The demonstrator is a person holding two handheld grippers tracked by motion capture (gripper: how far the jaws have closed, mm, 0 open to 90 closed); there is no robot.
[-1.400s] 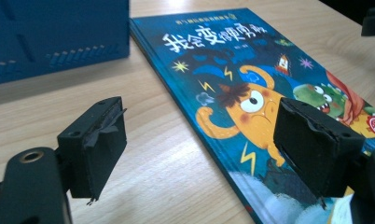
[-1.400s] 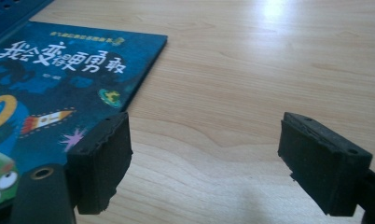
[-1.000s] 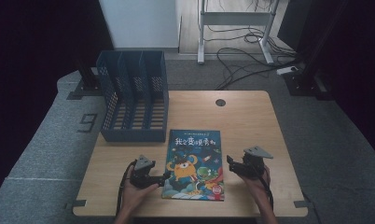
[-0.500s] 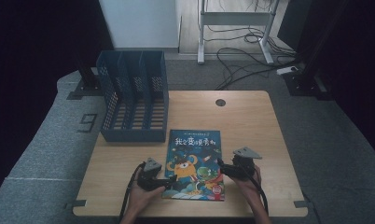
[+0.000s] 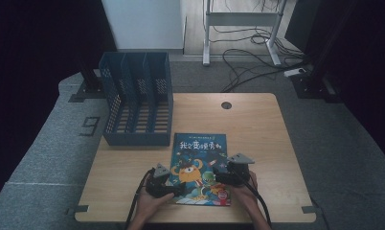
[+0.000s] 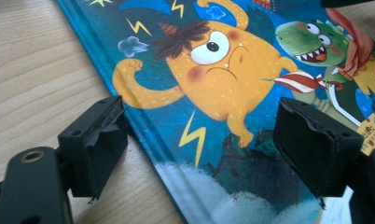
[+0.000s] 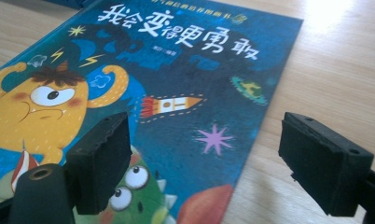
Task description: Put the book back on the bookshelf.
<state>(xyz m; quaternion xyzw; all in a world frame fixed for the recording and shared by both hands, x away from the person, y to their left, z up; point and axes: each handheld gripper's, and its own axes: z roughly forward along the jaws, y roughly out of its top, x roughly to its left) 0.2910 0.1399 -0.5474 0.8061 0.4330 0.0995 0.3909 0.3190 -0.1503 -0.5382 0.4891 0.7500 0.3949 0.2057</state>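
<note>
Blue picture book [image 5: 200, 167] lies flat on the near tabletop [image 5: 257, 129], long side running near to far, with the left claw [image 5: 167, 189] and right claw [image 5: 224, 176] both wide apart, empty, straddling its two near corners.

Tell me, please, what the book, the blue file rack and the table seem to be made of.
Book: probably a glossy printed paper or card cover; light glares off its far corner.
File rack: likely moulded plastic, matte blue-grey, with slotted walls and base.
Table: pale wood or wood-look laminate; grain lines show, but I cannot tell which.
</note>
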